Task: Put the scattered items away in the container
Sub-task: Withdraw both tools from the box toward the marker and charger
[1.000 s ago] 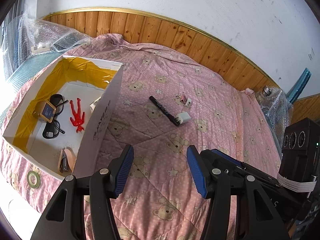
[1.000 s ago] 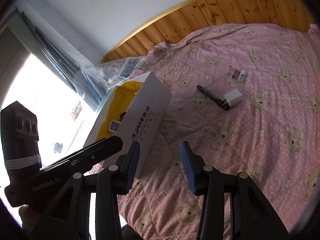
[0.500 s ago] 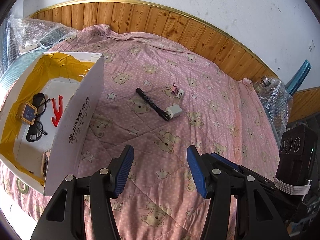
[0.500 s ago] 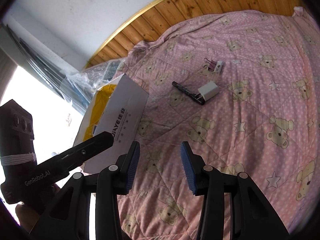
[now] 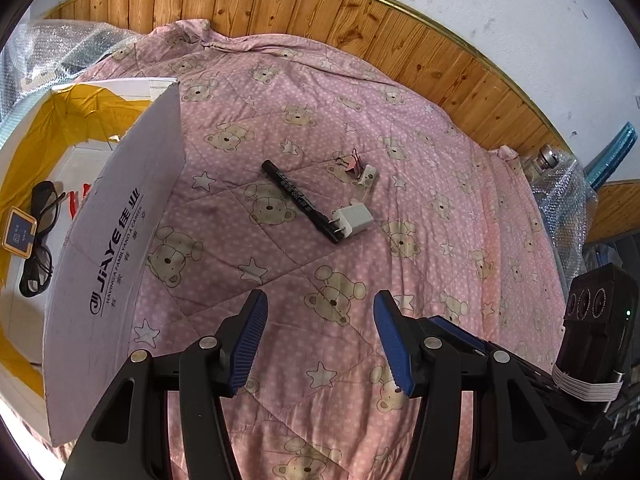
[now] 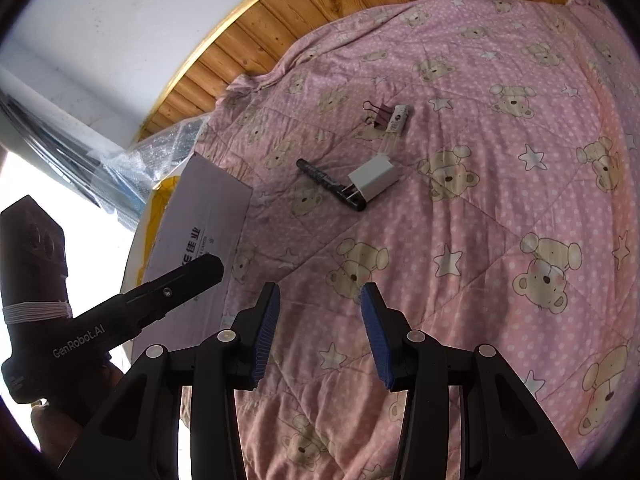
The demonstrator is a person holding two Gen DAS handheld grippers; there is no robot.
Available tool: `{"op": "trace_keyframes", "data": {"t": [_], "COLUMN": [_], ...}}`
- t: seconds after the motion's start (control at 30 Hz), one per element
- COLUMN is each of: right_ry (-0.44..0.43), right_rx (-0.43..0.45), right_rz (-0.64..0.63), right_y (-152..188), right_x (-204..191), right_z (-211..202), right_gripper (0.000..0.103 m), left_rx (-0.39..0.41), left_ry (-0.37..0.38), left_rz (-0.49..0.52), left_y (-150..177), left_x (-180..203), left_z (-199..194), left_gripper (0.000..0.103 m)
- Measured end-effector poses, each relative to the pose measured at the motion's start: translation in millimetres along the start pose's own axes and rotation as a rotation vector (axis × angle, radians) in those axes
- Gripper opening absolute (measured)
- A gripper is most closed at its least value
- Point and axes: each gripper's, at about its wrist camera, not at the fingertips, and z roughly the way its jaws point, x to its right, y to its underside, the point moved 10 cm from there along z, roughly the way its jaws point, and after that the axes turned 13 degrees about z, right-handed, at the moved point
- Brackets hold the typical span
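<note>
Both grippers, left gripper (image 5: 320, 340) and right gripper (image 6: 318, 330), hover empty with fingers spread wide. The marker (image 5: 300, 201) touches the charger (image 5: 355, 223) mid-frame; the box (image 5: 112, 240) stands at left.

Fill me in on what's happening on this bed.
A person holds two grippers, tidying small things into a cardboard box. Both the left gripper and the right gripper hover open and empty above the quilt. A black marker, white charger and binder clip lie loose; glasses are boxed.

Bed quilt (image 5: 420, 208) holds box (image 5: 116, 248), marker (image 5: 300, 200), charger (image 5: 356, 222).
</note>
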Motion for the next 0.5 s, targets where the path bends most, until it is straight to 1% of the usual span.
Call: {"op": "trace_keyframes", "data": {"t": [0.23, 0.5], "right_ry": [0.029, 0.048], "right_rx": [-0.013, -0.034], "right_rz": [0.031, 0.041], "right_y": [-25.0, -59.1], "right_x": [14.2, 18.0], "right_z": [20.9, 51.3], "right_gripper": [0.046, 0.046], "left_rx": [-0.040, -0.073], "left_ry": [-0.003, 0.000], "left_rz": [-0.001, -0.025], "left_y": [-15.6, -41.1], "left_x": [-8.2, -21.3], "left_z": [38.9, 81.7], "left_gripper": [0.057, 0.057]}}
